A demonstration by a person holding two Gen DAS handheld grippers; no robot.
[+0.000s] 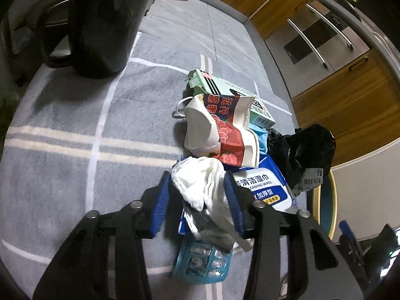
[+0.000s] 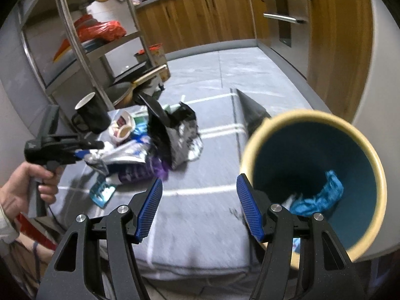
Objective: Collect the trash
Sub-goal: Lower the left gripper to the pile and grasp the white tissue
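Observation:
My left gripper (image 1: pixel 197 197) is shut on a crumpled white tissue (image 1: pixel 197 182) at the near end of a trash pile on the grey checked tablecloth (image 1: pixel 75 137). Behind the tissue lie a white mask (image 1: pixel 200 127), a red-and-white wrapper (image 1: pixel 227 135), a green box (image 1: pixel 225 87), a wet-wipes pack (image 1: pixel 265 187) and a black plastic bag (image 1: pixel 305 147). A teal blister pack (image 1: pixel 202 260) lies under the fingers. My right gripper (image 2: pixel 198 205) stands open with nothing between its pads, just left of a yellow-rimmed bin (image 2: pixel 252 135) that holds blue crumpled trash (image 2: pixel 322 197).
A black mug (image 1: pixel 105 25) stands at the back left of the cloth. A metal rack (image 2: pixel 82 37) with a red bag stands beyond the table's left side, and wooden cabinets (image 2: pixel 200 20) run along the back. A person's hand (image 2: pixel 32 182) holds the left gripper (image 2: pixel 85 150).

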